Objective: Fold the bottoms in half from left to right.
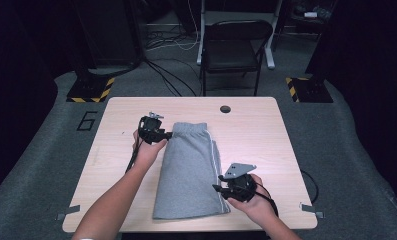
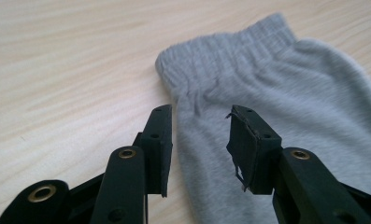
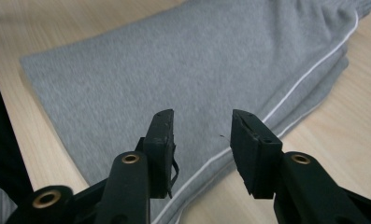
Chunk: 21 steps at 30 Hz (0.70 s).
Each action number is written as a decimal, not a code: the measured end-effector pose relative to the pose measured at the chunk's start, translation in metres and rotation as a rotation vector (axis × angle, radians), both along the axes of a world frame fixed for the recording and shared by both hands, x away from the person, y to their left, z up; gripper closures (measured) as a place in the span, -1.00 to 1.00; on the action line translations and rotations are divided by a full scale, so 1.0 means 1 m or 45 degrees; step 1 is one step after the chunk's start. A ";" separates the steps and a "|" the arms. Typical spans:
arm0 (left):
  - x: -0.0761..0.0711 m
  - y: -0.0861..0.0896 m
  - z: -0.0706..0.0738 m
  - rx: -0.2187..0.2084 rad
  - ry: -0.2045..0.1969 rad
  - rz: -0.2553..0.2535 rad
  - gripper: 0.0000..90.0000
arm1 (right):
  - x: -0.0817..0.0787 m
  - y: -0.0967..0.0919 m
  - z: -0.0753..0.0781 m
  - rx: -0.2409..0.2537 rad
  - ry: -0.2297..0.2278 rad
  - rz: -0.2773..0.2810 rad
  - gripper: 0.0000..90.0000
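High view: we hold the left gripper (image 1: pixel 158 134) at the waistband of the folded grey shorts (image 1: pixel 191 170) mid-table and the right gripper (image 1: pixel 225 187) at the hem side, likely after smoothing. Left gripper view: jaws apart, empty. Right gripper view: likewise. No writing legible.

Grey shorts (image 1: pixel 191 170) lie folded flat on the bench (image 1: pixel 266 145), waistband at the far end. The left gripper (image 1: pixel 167 134) sits at the waistband's left corner, and the right gripper (image 1: pixel 217 188) at the shorts' near right edge. A folding chair (image 1: pixel 233 50) stands beyond the bench.
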State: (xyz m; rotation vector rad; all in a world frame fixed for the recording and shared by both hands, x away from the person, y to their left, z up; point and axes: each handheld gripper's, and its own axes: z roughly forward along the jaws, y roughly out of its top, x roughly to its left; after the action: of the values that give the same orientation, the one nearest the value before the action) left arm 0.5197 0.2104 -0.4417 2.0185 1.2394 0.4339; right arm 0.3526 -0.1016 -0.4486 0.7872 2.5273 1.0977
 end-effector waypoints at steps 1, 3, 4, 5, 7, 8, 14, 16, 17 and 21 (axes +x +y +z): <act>0.000 0.000 0.000 0.000 0.000 0.000 0.32 | 0.000 0.000 0.000 0.000 0.000 0.000 0.31; -0.007 0.002 0.009 -0.038 -0.014 -0.004 0.31 | 0.010 0.004 0.014 0.000 0.007 0.014 0.29; -0.010 0.003 0.012 -0.034 -0.010 -0.016 0.30 | 0.014 0.005 0.017 -0.002 0.013 0.014 0.28; -0.010 0.003 0.012 -0.034 -0.010 -0.016 0.30 | 0.014 0.005 0.017 -0.002 0.013 0.014 0.28; -0.017 0.005 0.016 -0.059 -0.008 -0.048 0.30 | 0.026 0.009 0.025 -0.002 0.038 0.012 0.25; -0.020 0.004 0.017 -0.096 -0.006 -0.046 0.30 | 0.031 0.010 0.025 -0.012 0.029 0.020 0.24; -0.031 0.007 0.020 -0.135 -0.016 -0.090 0.30 | 0.048 0.020 0.020 -0.041 0.053 0.012 0.23; -0.035 0.010 0.017 -0.148 -0.009 -0.090 0.30 | 0.061 0.028 0.014 -0.064 0.052 0.015 0.23; -0.035 0.010 0.017 -0.148 -0.009 -0.090 0.30 | 0.061 0.028 0.014 -0.064 0.052 0.015 0.23; -0.040 0.008 0.007 -0.154 0.005 -0.099 0.30 | 0.087 0.042 -0.003 -0.118 0.085 -0.044 0.21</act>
State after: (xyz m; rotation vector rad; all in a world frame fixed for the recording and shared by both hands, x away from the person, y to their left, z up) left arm 0.4795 0.2186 -0.4349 1.9577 1.1575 0.3105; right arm 0.4394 -0.0601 -0.4521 0.8523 2.5881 0.9512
